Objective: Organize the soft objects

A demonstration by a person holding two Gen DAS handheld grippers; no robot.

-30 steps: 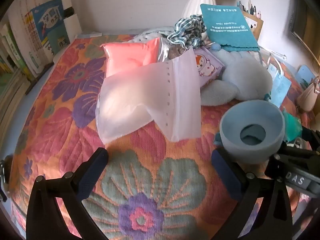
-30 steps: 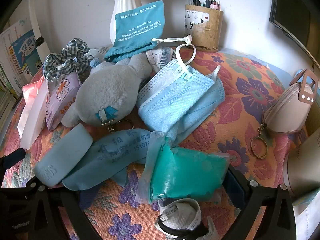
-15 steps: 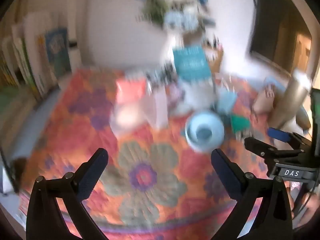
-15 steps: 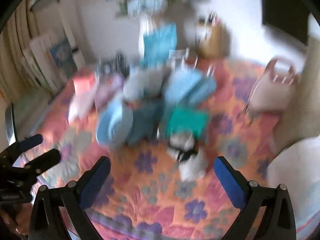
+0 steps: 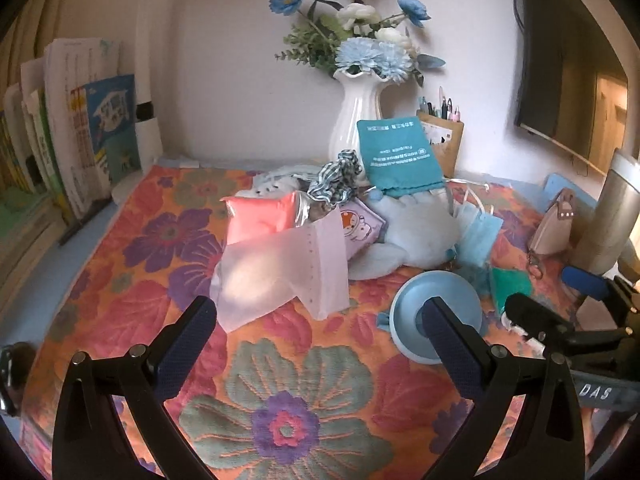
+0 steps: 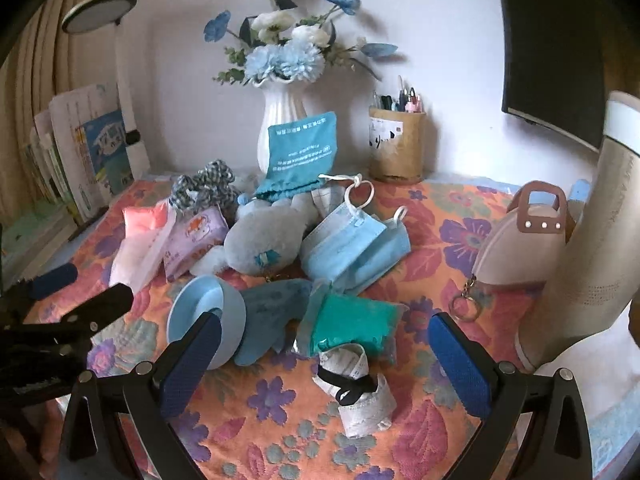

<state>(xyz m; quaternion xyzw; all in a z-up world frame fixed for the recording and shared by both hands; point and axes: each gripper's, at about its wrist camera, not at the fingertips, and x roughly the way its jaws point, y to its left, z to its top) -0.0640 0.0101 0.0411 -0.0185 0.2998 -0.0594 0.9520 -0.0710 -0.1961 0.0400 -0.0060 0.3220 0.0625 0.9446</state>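
One legible label, "DAS", marks the right claw (image 5: 560, 304).

Woven floral tablecloth (image 6: 424, 216), fuzzy plush toy (image 6: 264, 240), glossy white ceramic vase (image 6: 280, 120)

Blue bowl (image 5: 436, 312): left wrist view has a finger covering its centre; right wrist view (image 6: 208, 320) has a finger over its lower rim. Grey plush (image 6: 264, 240) is partly buried under the teal pouch (image 6: 300, 156) and face masks (image 6: 352, 248). Print on the pouch is too small to read. Books (image 5: 60, 140) at the desk's left edge are cut off by the frame.
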